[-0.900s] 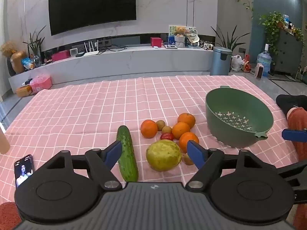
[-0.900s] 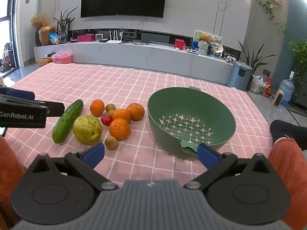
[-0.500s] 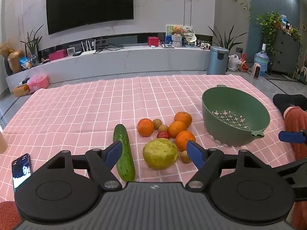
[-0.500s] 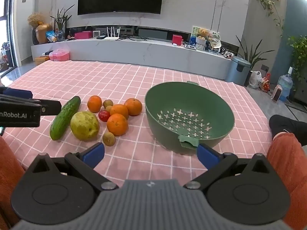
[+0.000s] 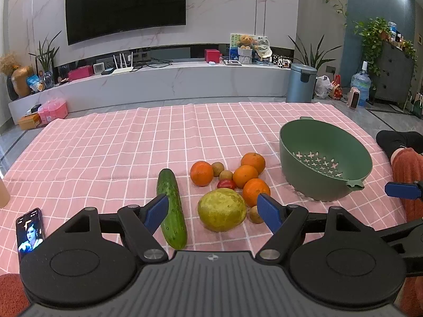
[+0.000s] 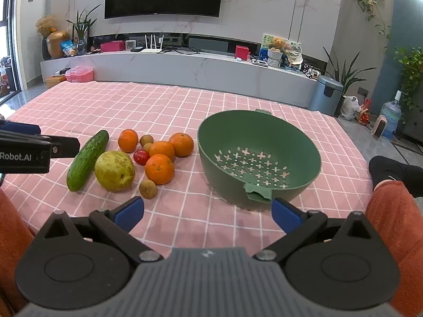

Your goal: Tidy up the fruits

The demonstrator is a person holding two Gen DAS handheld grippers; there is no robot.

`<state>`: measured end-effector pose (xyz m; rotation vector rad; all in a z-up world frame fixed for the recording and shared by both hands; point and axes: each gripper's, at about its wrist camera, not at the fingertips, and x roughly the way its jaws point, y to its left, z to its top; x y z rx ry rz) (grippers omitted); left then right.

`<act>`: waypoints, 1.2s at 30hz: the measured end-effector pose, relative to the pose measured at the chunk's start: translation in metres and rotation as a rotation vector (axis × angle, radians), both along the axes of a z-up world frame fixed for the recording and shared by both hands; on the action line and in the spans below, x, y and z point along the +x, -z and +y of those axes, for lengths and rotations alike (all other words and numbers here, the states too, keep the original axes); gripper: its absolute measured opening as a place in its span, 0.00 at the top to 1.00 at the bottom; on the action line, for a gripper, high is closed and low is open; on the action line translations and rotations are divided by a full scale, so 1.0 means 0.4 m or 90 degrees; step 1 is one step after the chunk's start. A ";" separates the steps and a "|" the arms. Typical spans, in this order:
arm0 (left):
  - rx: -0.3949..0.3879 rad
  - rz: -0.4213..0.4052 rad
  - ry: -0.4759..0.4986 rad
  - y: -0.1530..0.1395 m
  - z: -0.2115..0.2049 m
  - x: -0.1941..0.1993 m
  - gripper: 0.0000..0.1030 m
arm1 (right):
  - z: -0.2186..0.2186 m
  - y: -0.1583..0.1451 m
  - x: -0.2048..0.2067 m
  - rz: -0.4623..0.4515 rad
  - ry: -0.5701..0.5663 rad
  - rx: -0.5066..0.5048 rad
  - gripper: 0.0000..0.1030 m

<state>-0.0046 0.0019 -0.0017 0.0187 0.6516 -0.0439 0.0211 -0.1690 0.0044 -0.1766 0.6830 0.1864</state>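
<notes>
A pink checked cloth point(image 6: 169, 105) is covering the floor and carrying everything. A green colander bowl point(image 6: 260, 132) is sitting toward the cloth's right edge, tilted, with nothing in it. Left of it, near the cloth's front edge, a cucumber point(image 6: 87, 159) is lying beside a yellow-green pomelo-like fruit point(image 6: 114, 170); four oranges point(image 6: 160, 169), a small red tomato point(image 6: 141, 156) and three small brown fruits point(image 6: 148, 189) are clustering just beside these. A phone point(image 5: 29, 231) is lying at the front-left corner. The left gripper point(image 5: 212, 208) is hovering over the pomelo-like fruit, jaws spread wide, gripping nothing. The right gripper point(image 6: 207, 211) is hovering over bare cloth before the bowl, jaws likewise spread and empty.
</notes>
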 end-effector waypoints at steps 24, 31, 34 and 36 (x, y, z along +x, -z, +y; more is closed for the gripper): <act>-0.003 0.008 -0.002 0.003 0.001 -0.002 0.13 | -0.005 -0.005 -0.002 0.001 0.010 0.005 0.04; -0.003 0.011 -0.002 0.003 -0.001 0.000 0.13 | -0.007 -0.005 -0.002 0.002 0.012 0.006 0.04; -0.003 0.012 -0.001 0.003 -0.002 0.000 0.13 | -0.009 -0.006 -0.002 0.003 0.013 0.006 0.04; -0.003 0.012 -0.002 0.003 -0.002 0.001 0.13 | -0.009 -0.006 -0.002 0.003 0.014 0.006 0.04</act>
